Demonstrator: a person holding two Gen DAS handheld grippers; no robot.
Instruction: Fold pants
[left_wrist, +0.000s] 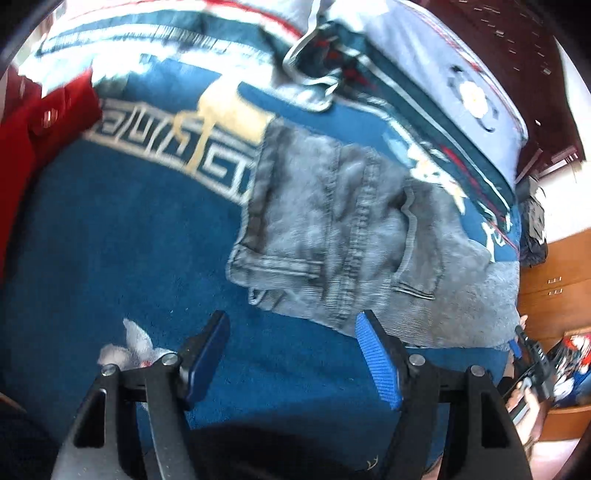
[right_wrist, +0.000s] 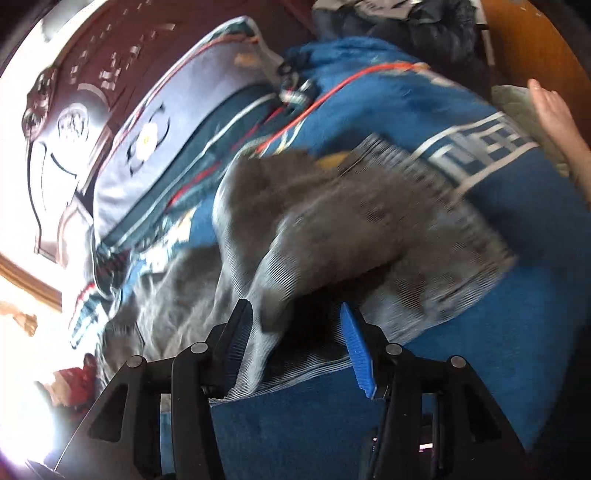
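Note:
Grey jeans (left_wrist: 343, 236) lie folded on a blue patterned blanket (left_wrist: 110, 236), waistband and back pocket facing up. My left gripper (left_wrist: 291, 354) is open and empty, hovering over the blanket just short of the jeans' near edge. In the right wrist view the jeans (right_wrist: 332, 229) are a rumpled grey heap, blurred by motion. My right gripper (right_wrist: 295, 343) is open, its fingers on either side of a fold of the jeans' near edge, not closed on it. The right gripper also shows at the far right of the left wrist view (left_wrist: 524, 350).
A red garment (left_wrist: 40, 122) lies at the left of the bed. A pale blue pillow with a flower (left_wrist: 472, 96) and a dark wood headboard (right_wrist: 74, 92) are behind. A wooden dresser (left_wrist: 554, 288) stands beside the bed. A bare hand (right_wrist: 554, 114) is at upper right.

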